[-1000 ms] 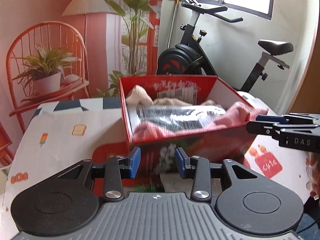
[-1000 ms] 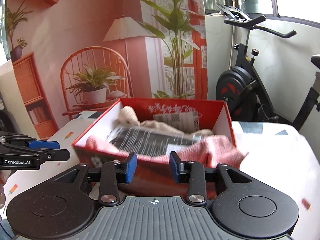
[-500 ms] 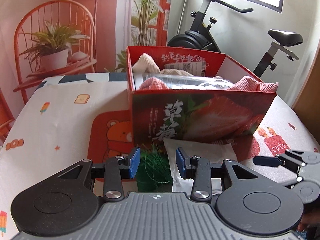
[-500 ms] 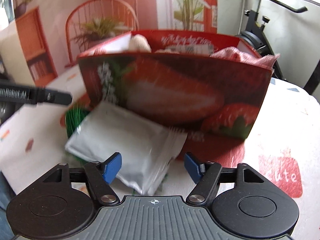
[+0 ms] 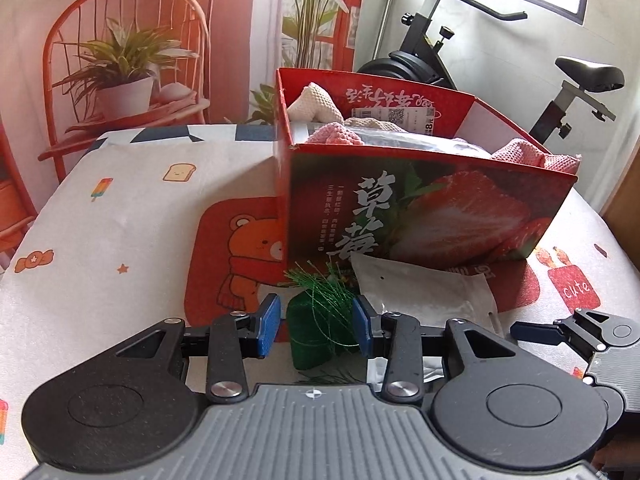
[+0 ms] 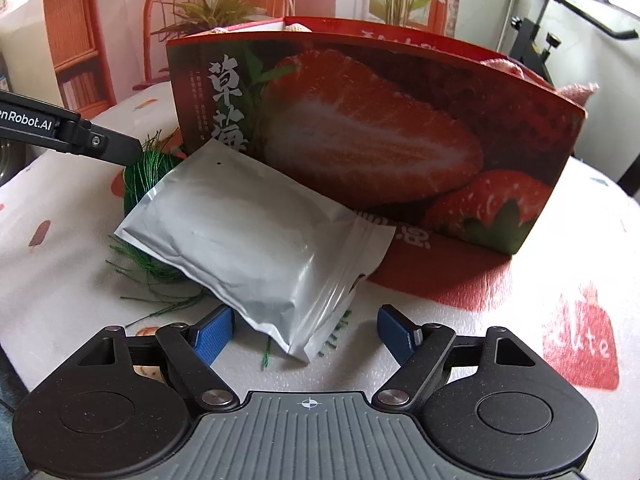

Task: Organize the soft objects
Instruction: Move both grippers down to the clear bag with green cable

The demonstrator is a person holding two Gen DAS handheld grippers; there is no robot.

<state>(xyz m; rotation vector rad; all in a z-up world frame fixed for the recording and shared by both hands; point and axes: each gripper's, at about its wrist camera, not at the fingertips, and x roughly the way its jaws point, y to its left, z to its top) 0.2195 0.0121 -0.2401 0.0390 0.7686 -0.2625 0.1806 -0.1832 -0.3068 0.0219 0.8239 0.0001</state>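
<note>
A red strawberry box [image 5: 420,216] [image 6: 360,120] stands on the table, with pink cloth [image 5: 332,136], beige cloth [image 5: 316,100] and a plastic-wrapped pack inside. In front of it lie a silver pouch [image 6: 248,232] [image 5: 424,292] and a green thread bundle [image 5: 312,332] [image 6: 144,176], partly under the pouch. My left gripper [image 5: 316,328] is open with the green bundle between its jaws; a gap shows at the left pad. My right gripper [image 6: 306,330] is opening, and the pouch's near corner lies between its pads untouched.
The tablecloth [image 5: 120,240] has cartoon prints and a red bear patch. An exercise bike [image 5: 440,48] stands behind the table by the wall. A printed backdrop with a chair and plants [image 5: 128,60] hangs at the back left. The right gripper's tip [image 5: 560,332] shows low right.
Both grippers came down from above the box to the table in front of it. The right jaws spread wider. The green bundle now sits between the left jaws.
</note>
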